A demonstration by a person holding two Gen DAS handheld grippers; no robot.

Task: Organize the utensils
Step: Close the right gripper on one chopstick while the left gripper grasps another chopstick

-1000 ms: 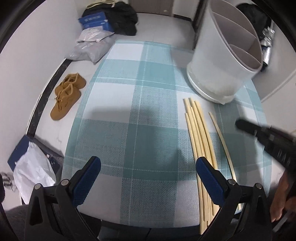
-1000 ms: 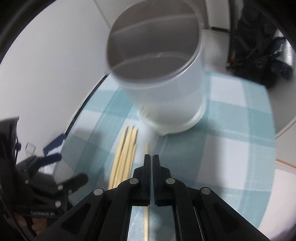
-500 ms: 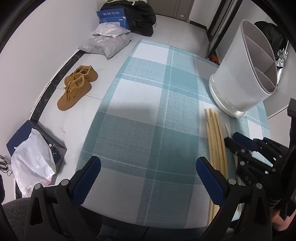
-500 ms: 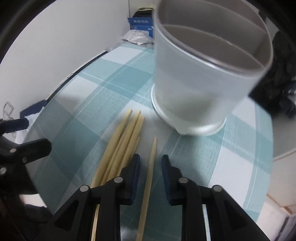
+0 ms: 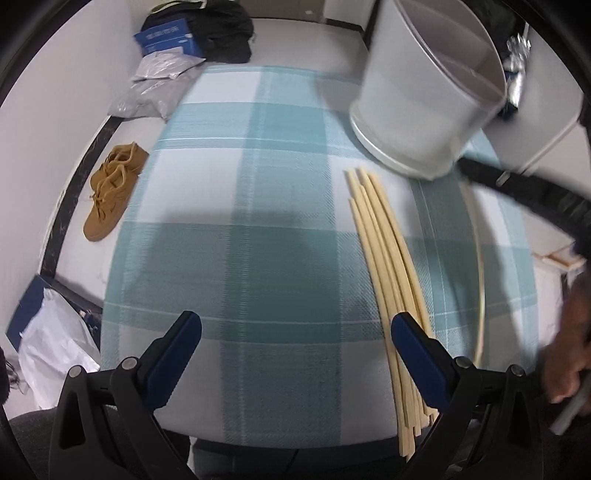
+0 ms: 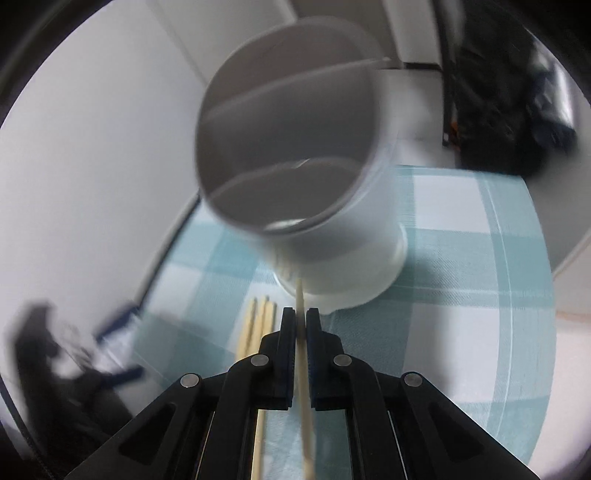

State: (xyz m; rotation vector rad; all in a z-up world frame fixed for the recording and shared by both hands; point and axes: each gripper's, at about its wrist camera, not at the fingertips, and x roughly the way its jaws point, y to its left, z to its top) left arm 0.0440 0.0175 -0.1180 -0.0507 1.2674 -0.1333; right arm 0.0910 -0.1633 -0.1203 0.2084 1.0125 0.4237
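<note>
Several pale wooden chopsticks (image 5: 388,258) lie in a bundle on the teal checked tablecloth (image 5: 258,221); they also show in the right wrist view (image 6: 258,325). A white divided utensil holder (image 5: 428,92) stands at the far right; it also shows in the right wrist view (image 6: 295,155). My right gripper (image 6: 301,317) is shut on a single chopstick (image 6: 300,295), whose tip points at the holder's base. In the left wrist view that chopstick (image 5: 478,258) lies apart from the bundle, with the right gripper (image 5: 517,188) over its far end. My left gripper (image 5: 295,332) is open and empty above the near table edge.
On the floor left of the table are brown shoes (image 5: 110,188), grey bags (image 5: 155,85), a blue box (image 5: 168,37), a black bag (image 5: 221,29) and a white plastic bag (image 5: 55,354). A black bag (image 6: 498,92) sits beyond the table's far edge.
My right gripper has closed on the single chopstick, which it straddled open half a second ago. The left view has shifted closer to the table.
</note>
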